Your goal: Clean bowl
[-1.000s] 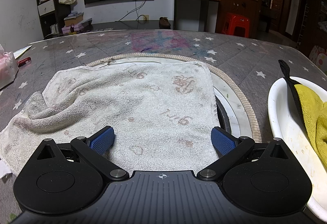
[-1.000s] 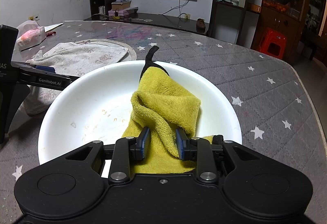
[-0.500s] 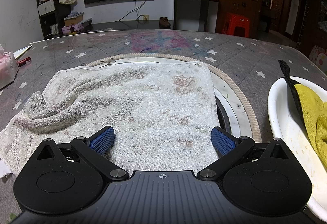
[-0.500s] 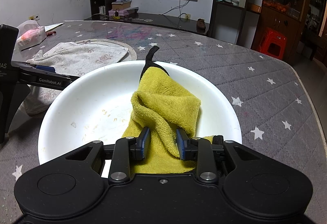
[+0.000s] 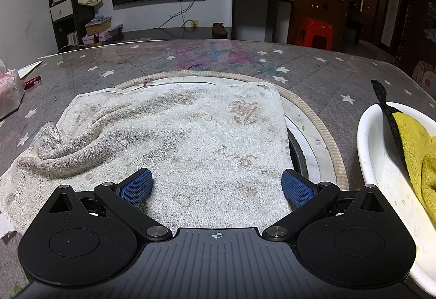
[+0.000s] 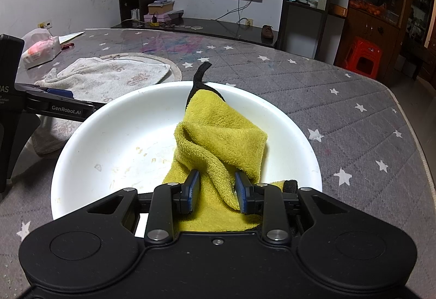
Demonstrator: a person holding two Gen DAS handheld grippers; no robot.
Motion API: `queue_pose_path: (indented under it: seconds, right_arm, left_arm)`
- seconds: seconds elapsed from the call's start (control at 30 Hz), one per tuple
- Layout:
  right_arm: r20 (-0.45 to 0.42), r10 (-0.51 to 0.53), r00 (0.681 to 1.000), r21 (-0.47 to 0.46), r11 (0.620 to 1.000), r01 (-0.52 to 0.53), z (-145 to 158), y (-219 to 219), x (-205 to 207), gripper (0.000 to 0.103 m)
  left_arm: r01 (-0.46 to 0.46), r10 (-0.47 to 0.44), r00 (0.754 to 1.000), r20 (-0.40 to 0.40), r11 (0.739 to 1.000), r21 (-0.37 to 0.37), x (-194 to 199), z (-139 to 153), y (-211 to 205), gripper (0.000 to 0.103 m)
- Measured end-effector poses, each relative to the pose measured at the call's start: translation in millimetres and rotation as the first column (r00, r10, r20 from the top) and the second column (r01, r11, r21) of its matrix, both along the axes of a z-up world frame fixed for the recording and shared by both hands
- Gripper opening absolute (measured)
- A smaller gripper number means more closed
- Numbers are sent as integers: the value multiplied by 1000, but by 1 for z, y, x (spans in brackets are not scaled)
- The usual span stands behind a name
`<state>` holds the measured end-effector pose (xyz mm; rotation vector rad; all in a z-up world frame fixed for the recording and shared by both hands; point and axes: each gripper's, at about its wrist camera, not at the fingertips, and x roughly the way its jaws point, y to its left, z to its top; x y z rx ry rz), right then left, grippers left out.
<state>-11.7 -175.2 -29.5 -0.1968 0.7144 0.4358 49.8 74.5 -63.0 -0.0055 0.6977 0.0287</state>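
Two tongs worked my desk (image 6: 354,97): my right tongs (image 6: 217,191) pinched the yellow cloth (image 6: 220,135) inside the white bowl (image 6: 114,135); my left tongs (image 5: 216,187) gaped empty over a stained towel (image 5: 177,135).

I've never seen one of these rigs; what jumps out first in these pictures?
The bright yellow cloth bunched in the big white bowl, pinched between the right gripper. Crumbs and smears dot the bowl's bare side. Beside it, the left gripper hangs wide open over a stained white towel on the grey star-patterned table.
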Motion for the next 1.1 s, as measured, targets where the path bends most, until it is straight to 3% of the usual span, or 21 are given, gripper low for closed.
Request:
queue_pose_path:
  seconds: [1.1]
  right_arm:
    - [-19,38,999,3,999,-38,3,-8,-18,32]
  left_arm:
    - [0,0,1000,0,1000,0,0,0,0,102]
